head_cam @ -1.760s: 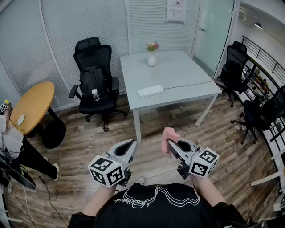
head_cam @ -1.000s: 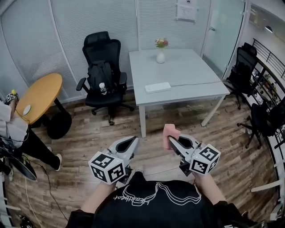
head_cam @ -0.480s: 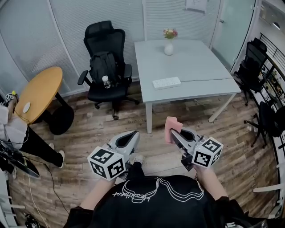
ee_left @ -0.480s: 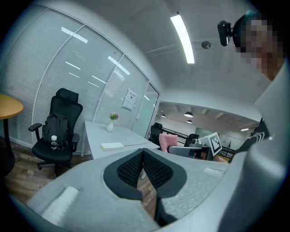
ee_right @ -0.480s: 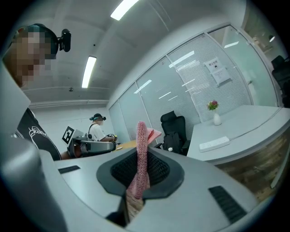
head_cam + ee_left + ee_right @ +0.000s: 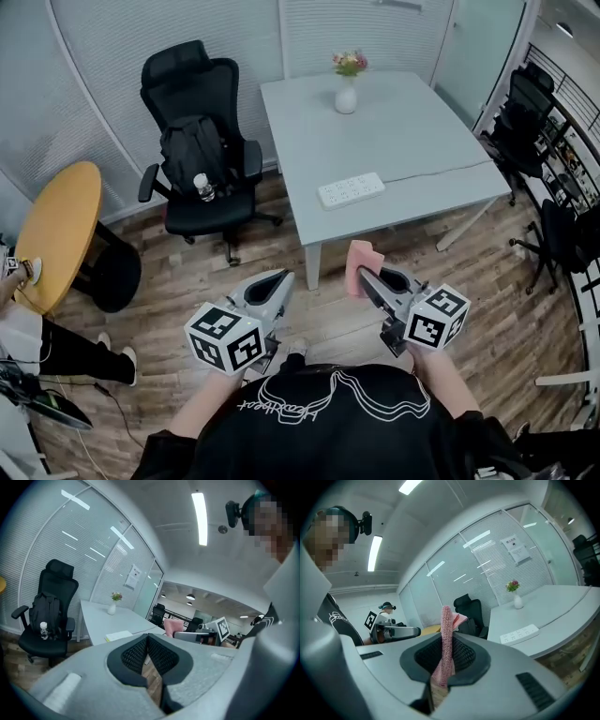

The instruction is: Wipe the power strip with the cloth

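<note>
Both grippers sit low in front of my chest, over the wooden floor (image 6: 187, 281) and short of the near edge of the grey table (image 6: 412, 131). My left gripper (image 6: 280, 276) has its fingers pressed together at the tips, with only floor showing in the gap lower down. My right gripper (image 6: 362, 275) pinches the pink cloth (image 6: 359, 257). The cloth stands upright out of the closed fingers, and its folded top pokes above the tips. The two grippers are apart from each other, side by side, and both point toward the table.

The white power strip (image 6: 351, 190) lies flat on the table close to the near edge, toward the near left corner. It is well apart from the cloth, and neither gripper touches it. A thin cable (image 6: 441, 171) runs from its right end across the table top toward the right edge. At the far end of the table stands a white vase (image 6: 346, 97) with small flowers (image 6: 349, 63).

Left of the table is a black office chair (image 6: 178, 70) with a dark backpack (image 6: 190, 147) on its seat and a bottle (image 6: 201, 187) just in front of the backpack. Farther left is a round wooden table (image 6: 56, 234). More black chairs (image 6: 525, 122) stand along the right side of the room.
</note>
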Available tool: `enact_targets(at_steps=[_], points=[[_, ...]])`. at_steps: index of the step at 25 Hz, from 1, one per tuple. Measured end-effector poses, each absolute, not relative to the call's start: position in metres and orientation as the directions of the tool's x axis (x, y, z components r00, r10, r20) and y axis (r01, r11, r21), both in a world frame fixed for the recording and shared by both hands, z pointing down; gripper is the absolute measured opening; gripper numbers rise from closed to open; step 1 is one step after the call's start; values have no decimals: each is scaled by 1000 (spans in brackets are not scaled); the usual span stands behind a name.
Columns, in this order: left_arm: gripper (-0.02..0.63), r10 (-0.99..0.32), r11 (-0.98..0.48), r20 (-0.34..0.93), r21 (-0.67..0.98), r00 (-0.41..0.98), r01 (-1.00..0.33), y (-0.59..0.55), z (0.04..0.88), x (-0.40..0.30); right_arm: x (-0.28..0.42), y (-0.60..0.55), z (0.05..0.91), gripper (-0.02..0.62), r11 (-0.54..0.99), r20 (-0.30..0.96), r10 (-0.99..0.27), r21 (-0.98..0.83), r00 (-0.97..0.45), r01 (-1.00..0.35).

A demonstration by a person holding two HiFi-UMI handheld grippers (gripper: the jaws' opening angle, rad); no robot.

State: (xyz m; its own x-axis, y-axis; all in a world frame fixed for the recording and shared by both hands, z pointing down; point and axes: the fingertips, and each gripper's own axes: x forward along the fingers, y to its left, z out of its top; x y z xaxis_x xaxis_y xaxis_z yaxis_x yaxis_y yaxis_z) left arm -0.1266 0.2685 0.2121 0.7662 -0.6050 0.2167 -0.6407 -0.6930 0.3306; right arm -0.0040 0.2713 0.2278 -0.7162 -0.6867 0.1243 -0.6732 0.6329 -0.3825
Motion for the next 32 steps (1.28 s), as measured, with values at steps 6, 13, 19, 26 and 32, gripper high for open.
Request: enact_targets(at_steps=[6,13,19,26,32], points=[[12,-540,-729,227,355,810,-585,177,218,-138,-19,190,230,38,575,141,-732,-397,-667,-715],[12,-482,-746,242,390,842,-540,122,247,-145,-24,142,253,38,513,179,-770,-397,-613,-761],[12,-423,-730,275,461,864,-504,61,272,-159,-42,89,263,38,463,225,-781,-418,-583,-782],[12,-389,-725,295,487,873,-488,42,294,-140,-27,72,284,38,426,281,-779,-419,-560,-802],[12,-421,-704,327,470,846,-532,25,304,-119,0,48,296,38,441,272,-763,-444,-587,-780]])
